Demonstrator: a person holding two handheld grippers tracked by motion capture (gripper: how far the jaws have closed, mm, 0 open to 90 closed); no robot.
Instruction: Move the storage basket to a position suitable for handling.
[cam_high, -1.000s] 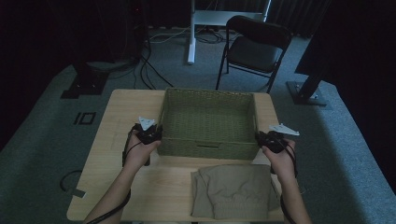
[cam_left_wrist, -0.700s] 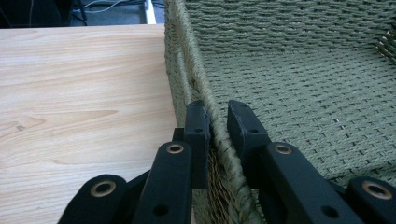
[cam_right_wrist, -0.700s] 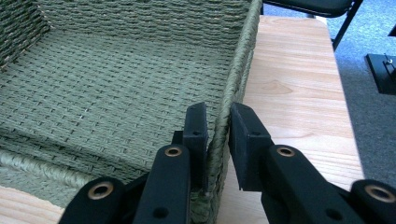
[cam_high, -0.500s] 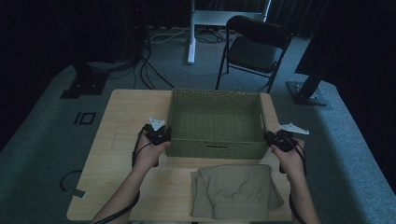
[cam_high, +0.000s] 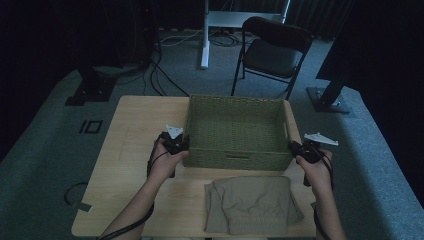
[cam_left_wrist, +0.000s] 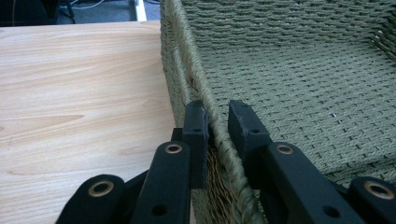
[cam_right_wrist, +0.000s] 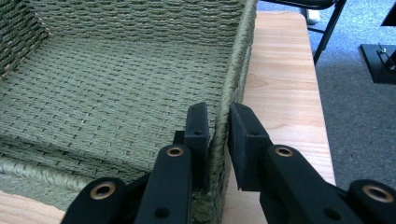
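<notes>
An empty green woven basket (cam_high: 235, 159) stands on the wooden table (cam_high: 135, 130), toward its right side. My left gripper (cam_high: 182, 145) is shut on the basket's left wall (cam_left_wrist: 187, 60), one jaw outside and one inside, as the left gripper (cam_left_wrist: 218, 119) shows up close. My right gripper (cam_high: 295, 148) is shut on the right wall (cam_right_wrist: 238, 56) in the same way, its pads pinching the rim in the right gripper (cam_right_wrist: 219, 121) view. A folded khaki garment (cam_high: 252, 202) lies on the table in front of the basket, between my forearms.
The basket's right wall sits close to the table's right edge (cam_right_wrist: 322, 140). A folding chair (cam_high: 272, 47) and a white desk leg (cam_high: 205, 35) stand behind the table. Stand bases (cam_high: 327, 100) and cables (cam_high: 160, 75) lie on the carpet.
Both hands and the basket between them have shifted to the right across the table. The folded garment has stayed put.
</notes>
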